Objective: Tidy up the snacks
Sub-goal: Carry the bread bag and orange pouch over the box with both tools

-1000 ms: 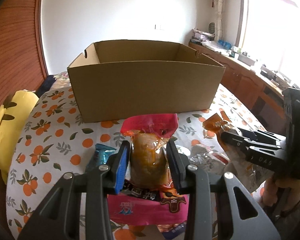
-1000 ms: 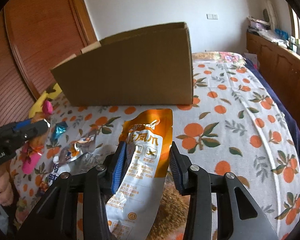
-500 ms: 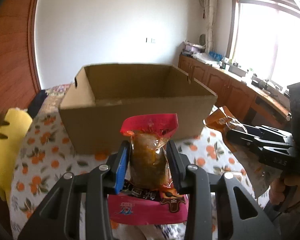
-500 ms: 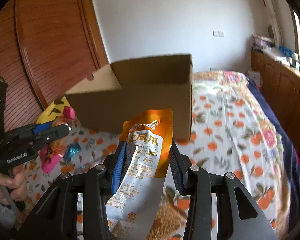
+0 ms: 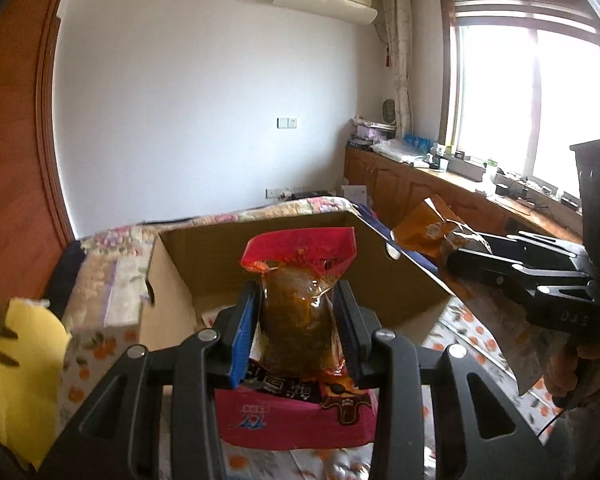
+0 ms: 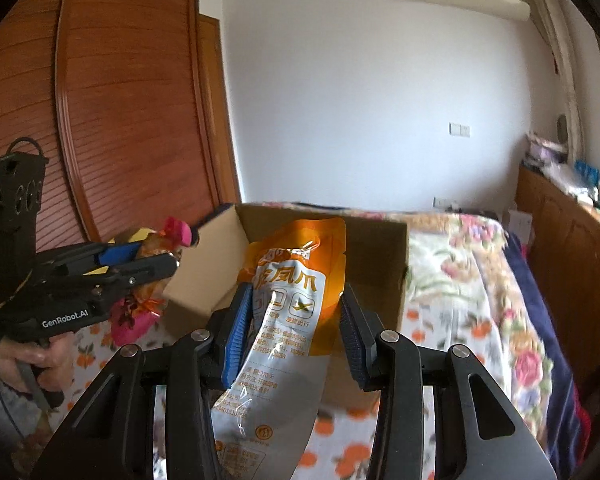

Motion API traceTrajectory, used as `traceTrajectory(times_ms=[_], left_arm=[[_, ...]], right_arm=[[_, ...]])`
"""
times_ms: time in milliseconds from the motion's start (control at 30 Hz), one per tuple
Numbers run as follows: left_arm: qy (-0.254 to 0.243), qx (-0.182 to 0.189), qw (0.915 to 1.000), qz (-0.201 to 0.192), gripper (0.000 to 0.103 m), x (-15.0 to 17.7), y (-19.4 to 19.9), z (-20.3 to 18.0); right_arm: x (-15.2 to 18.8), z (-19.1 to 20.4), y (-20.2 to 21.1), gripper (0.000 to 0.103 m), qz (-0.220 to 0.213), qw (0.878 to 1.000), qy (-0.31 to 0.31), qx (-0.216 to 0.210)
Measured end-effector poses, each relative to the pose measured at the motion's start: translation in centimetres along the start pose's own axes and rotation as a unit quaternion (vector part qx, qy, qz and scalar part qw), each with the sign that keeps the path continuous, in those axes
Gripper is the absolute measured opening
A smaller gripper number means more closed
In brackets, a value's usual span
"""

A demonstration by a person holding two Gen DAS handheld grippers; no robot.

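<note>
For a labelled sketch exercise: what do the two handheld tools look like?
Both are black. The left tool and right tool each have a blue ribbed pad on one finger, a dark one opposite, and silver bolts. The left tool bears white "GenRobot.AI" lettering on its side.

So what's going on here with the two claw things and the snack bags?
A person is sorting snacks into a cardboard box on a bed. The left claw is clamped on a pink-topped packet of something brownish, and the right claw grips an orange-and-clear pouch. Both bags are held up in the air at the box's open top, not yet dropped in.
</note>
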State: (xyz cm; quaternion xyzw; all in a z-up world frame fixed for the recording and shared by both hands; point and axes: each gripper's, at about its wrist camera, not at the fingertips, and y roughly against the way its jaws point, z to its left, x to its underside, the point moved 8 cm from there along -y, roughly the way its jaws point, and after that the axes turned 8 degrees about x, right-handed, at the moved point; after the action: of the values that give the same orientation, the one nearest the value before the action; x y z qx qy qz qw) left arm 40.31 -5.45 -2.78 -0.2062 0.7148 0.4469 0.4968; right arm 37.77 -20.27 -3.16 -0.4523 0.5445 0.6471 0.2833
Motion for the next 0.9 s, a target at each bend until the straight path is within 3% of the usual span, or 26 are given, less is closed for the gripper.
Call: traceTrajectory(times_ms=[233,600,900], left_arm=[[0.002,-0.01,0.9999,0.005,0.036,-0.6,-2.8,2.5],[0.041,-0.013,0.9991,0.005,0.036,0.3,-5.9,5.1],[0.042,-0.009,0.9985,0.033,0.036,1.4,-7.3,5.1]], right_arm=[[-1.6,0.1,-3.0,0.042,-0.003,1.0,0.02,0.003],[-0.6,-0.9,-7.4,0.042,0.02,0.999,0.016,0.026],[0.2,-1.1,-9.2,0.043,0.041,0.998,0.014,0.043]])
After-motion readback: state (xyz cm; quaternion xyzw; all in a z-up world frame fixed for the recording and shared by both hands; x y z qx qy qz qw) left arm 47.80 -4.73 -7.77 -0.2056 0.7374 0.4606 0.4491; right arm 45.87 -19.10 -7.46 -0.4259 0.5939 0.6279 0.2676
